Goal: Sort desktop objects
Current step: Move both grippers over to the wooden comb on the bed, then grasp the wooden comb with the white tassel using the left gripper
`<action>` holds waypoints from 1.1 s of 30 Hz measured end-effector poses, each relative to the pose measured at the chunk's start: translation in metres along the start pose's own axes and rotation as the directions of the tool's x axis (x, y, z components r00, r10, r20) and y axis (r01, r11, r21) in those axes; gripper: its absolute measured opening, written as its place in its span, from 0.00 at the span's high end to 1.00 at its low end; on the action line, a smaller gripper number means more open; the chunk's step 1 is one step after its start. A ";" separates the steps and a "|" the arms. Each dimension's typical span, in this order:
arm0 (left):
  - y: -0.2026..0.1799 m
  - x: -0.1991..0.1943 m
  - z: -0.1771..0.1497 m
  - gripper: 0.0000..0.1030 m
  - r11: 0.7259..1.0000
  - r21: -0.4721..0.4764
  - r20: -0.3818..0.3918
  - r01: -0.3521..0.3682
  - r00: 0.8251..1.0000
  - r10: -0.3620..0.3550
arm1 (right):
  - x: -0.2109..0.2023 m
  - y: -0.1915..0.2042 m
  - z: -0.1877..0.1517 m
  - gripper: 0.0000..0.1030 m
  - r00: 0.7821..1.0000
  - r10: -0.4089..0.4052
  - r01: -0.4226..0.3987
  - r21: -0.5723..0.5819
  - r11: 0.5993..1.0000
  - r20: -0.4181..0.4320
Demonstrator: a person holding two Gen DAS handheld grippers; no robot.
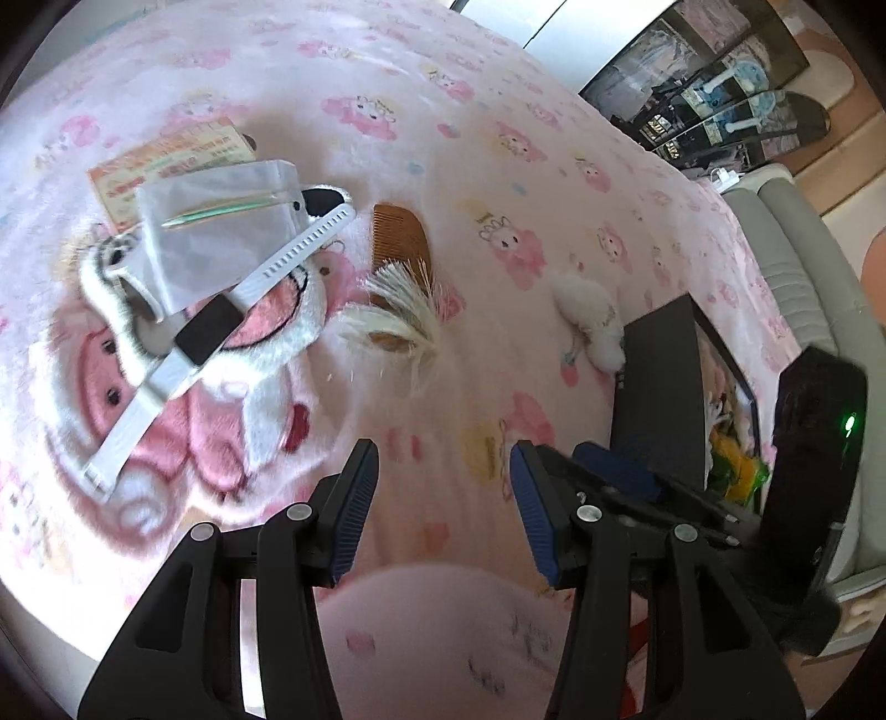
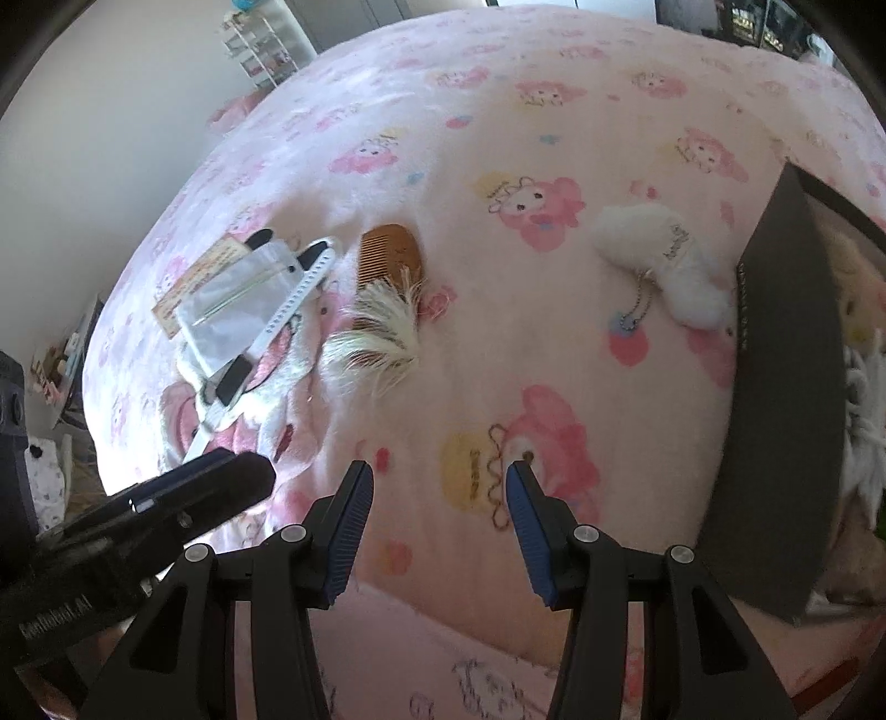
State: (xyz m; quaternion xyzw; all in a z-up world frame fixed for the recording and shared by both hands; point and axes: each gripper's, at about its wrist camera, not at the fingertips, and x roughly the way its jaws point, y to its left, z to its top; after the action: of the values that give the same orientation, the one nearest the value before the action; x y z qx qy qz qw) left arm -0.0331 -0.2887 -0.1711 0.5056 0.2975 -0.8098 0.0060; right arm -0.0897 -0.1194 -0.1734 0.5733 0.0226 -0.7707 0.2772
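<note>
On the pink cartoon-print blanket lies a heap: a white smartwatch (image 1: 207, 332) (image 2: 288, 310) across a translucent pouch (image 1: 216, 238) (image 2: 232, 299), an orange card (image 1: 166, 160) and a pink-white plush (image 1: 266, 354). Right of it are a wooden comb (image 1: 401, 243) (image 2: 390, 249) and a white feathery tuft (image 1: 398, 315) (image 2: 376, 332). A fluffy white keychain (image 1: 587, 315) (image 2: 664, 266) lies beside a dark box (image 1: 659, 387) (image 2: 775, 387). My left gripper (image 1: 443, 482) hovers open over bare blanket below the tuft. Open too, my right gripper (image 2: 440, 487) hangs just to its right, nothing between its fingers.
The dark box stands at the right edge and holds plush and colourful items. Grey padded furniture (image 1: 797, 266) lies beyond it. A white wire shelf (image 2: 260, 44) and a wall are at the far left. A pink pillow-like fold (image 1: 443, 637) sits under the grippers.
</note>
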 end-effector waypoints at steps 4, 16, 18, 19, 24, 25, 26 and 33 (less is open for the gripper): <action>0.012 0.018 0.032 0.53 1.000 -0.014 -0.008 -0.003 1.000 0.002 | 0.017 -0.003 0.021 0.56 1.000 0.004 -0.004 0.010 1.000 -0.003; 0.048 0.076 0.104 0.62 0.994 -0.098 -0.022 0.042 0.999 -0.044 | 0.076 -0.020 0.090 0.56 1.000 0.027 -0.027 0.050 0.998 0.002; 0.054 0.086 0.112 0.62 0.992 -0.114 -0.031 0.059 0.998 -0.063 | 0.087 -0.021 0.093 0.56 0.999 0.043 -0.042 0.048 0.998 -0.010; 0.056 0.091 0.115 0.62 0.991 -0.119 -0.035 0.066 0.997 -0.071 | 0.091 -0.021 0.095 0.56 0.998 0.054 -0.053 0.048 0.997 -0.013; 0.066 0.114 0.125 0.59 0.981 -0.165 -0.080 0.097 0.991 -0.112 | 0.107 -0.017 0.098 0.56 0.995 0.093 -0.091 0.043 0.995 -0.029; 0.066 0.117 0.125 0.59 0.980 -0.169 -0.084 0.102 0.990 -0.117 | 0.109 -0.017 0.097 0.56 0.994 0.103 -0.101 0.046 0.994 -0.032; 0.064 0.118 0.125 0.60 0.979 -0.165 -0.087 0.118 0.987 -0.134 | 0.110 -0.018 0.096 0.56 0.993 0.115 -0.113 0.047 0.992 -0.033; 0.038 0.103 0.109 0.88 0.979 -0.107 -0.094 0.173 0.979 -0.183 | 0.099 -0.020 0.092 0.60 0.962 0.269 -0.263 0.103 0.959 -0.050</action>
State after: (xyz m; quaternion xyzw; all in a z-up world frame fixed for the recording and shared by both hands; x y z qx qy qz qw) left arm -0.1608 -0.3432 -0.2402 0.5172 0.3809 -0.7643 -0.0571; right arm -0.1975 -0.1747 -0.2368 0.6080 -0.0825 -0.7081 0.3496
